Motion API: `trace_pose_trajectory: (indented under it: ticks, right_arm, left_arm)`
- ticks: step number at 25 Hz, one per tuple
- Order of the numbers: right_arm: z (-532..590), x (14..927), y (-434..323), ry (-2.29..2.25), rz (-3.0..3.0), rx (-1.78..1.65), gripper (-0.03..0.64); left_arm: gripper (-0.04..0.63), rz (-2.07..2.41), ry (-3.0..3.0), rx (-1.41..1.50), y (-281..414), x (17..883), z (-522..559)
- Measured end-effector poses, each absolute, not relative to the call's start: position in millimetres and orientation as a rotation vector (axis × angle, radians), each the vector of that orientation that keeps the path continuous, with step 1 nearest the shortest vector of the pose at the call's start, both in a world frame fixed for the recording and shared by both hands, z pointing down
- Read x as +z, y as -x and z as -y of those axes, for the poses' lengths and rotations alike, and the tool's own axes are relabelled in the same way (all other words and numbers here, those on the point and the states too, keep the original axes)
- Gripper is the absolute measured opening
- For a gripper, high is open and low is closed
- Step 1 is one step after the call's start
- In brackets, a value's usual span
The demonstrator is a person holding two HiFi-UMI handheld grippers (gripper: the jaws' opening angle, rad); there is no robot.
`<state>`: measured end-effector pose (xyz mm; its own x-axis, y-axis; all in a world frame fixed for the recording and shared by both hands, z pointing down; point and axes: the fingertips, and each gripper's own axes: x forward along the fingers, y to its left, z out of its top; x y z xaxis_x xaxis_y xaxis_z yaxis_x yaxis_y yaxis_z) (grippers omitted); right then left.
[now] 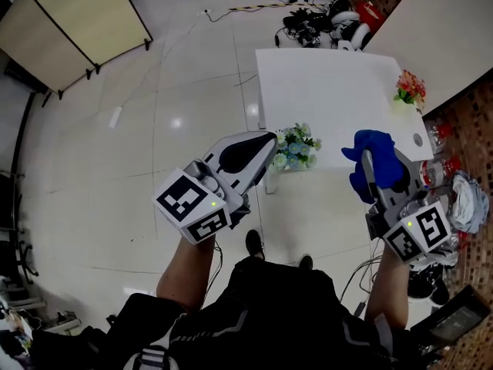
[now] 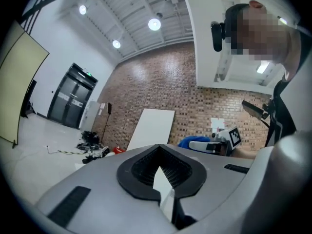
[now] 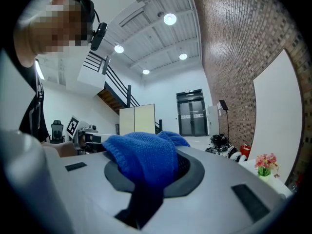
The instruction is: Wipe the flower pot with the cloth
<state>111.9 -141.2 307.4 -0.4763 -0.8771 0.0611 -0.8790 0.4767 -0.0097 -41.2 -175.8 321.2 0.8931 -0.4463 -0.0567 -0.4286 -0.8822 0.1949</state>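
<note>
Flower pot with pale blue and white blooms (image 1: 296, 146) stands at the near left corner of the white rectangular table (image 1: 331, 83). Beige folding screen panels (image 1: 69, 21) close off the far left, and glossy white tiled floor (image 1: 115, 168) lies open between them and the table. The left gripper (image 1: 268, 143) points level, tips just beside the blooms, jaws pressed together on nothing. The right gripper (image 1: 370, 169), level over the table's near right corner, is clamped on a bunched blue knitted cloth (image 1: 377, 151) that hides its tips. A second pot of pink flowers (image 1: 410, 89) sits at the table's right edge, with bottles and bags (image 1: 454, 191) crowding the floor beyond. The pot under the blooms is hard to make out.
</note>
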Motion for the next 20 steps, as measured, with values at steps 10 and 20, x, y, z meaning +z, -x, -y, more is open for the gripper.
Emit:
trace_pose_trajectory:
  ticks: [10,20]
  right_arm:
    - [41,289,-170,-1.336,2.839,-0.016,0.075]
    - [-41,284,-158,-1.224,2.932,0.02,0.075]
  left_arm:
    - [0.006,0.976,-2.832,-0.114,-14,299,62]
    - [0.005,1.088,-2.845,0.04,-18,284,-38]
